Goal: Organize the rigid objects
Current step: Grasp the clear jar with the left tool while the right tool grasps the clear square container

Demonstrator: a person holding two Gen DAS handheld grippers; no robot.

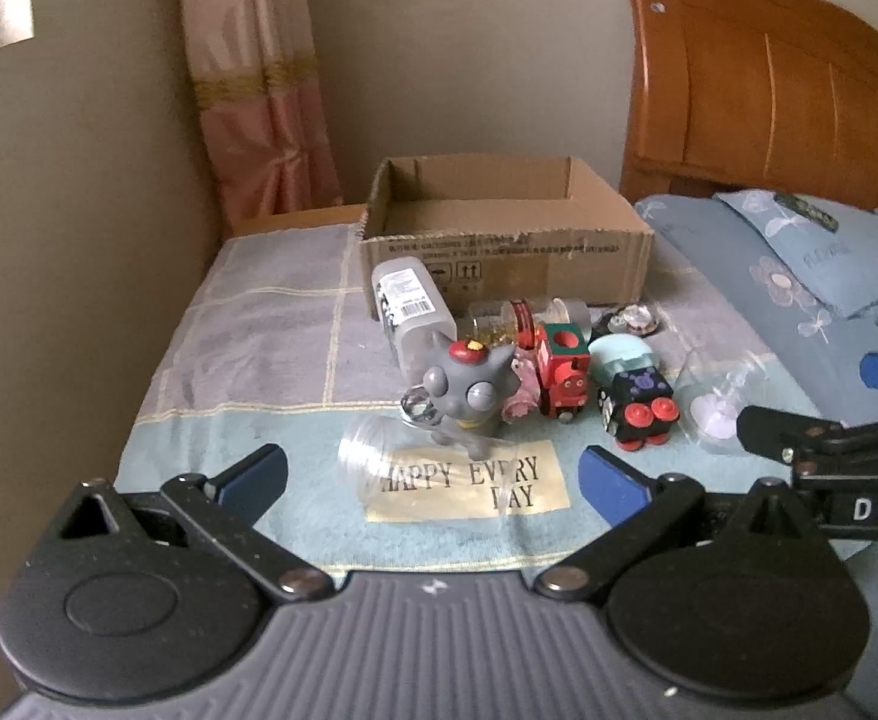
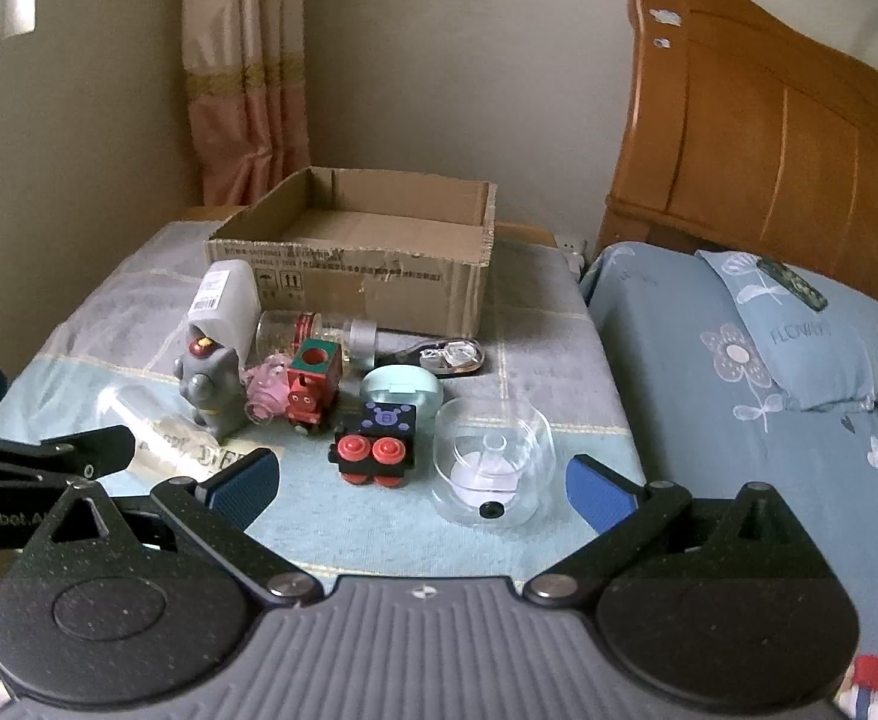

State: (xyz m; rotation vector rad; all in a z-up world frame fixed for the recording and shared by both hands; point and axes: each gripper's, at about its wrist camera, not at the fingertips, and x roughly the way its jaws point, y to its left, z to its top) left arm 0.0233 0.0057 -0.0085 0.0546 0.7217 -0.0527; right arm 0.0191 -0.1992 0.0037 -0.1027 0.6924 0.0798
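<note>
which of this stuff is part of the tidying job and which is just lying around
Part of the job:
cardboard box
grey cat figurine
red toy train
black toy block with red wheels
clear plastic cup
clear round container
white plastic bottle
glass jar
left gripper, right gripper, both open

Just lying about:
pillow
curtain
wooden headboard
</note>
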